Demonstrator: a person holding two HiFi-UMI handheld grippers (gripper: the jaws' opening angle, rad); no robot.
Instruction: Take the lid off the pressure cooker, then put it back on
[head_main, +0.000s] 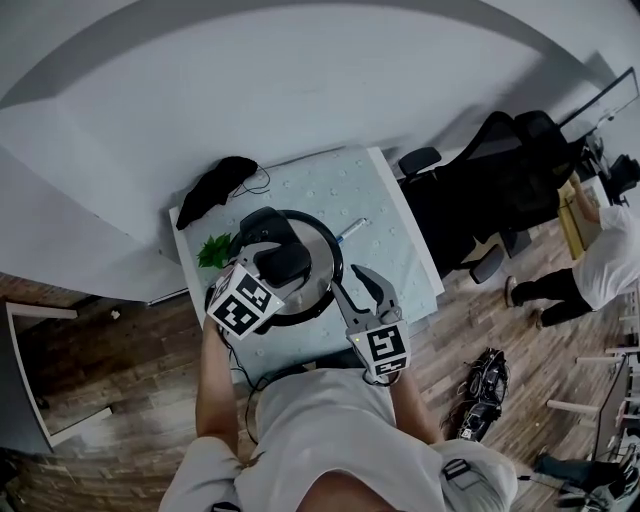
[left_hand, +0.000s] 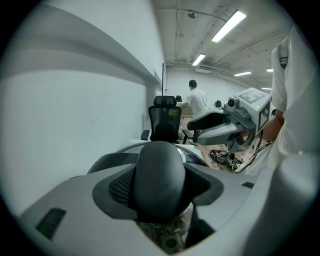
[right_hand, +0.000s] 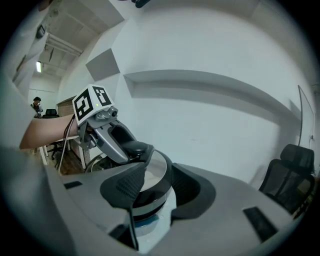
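A: So, which step are we at?
B: Grip stage, I'd say. Left tongs (head_main: 283, 265) are clenched on the black rounded handle (left_hand: 160, 175) atop the domed steel lid (right_hand: 156, 167). Lid looks seated on the round steel pressure cooker (right_hand: 150, 205), mid of the pale cloth-covered surface (head_main: 395, 245).
A: Coming off or going back on?
B: Can't tell from this alone.
A: Right tongs?
B: Right tongs (head_main: 358, 288) are released, jaws apart, nothing gripped. They sit at the near right of the cooker, just beside its rim. Contact unclear.
A: Next move?
B: If it's removal, prob. a twist to unlock, then a straight lift. The right side would need to steady the pot so it doesn't spin w/ the lid.
A: Anything inside the pot?
B: Hidden, the lid covers it.
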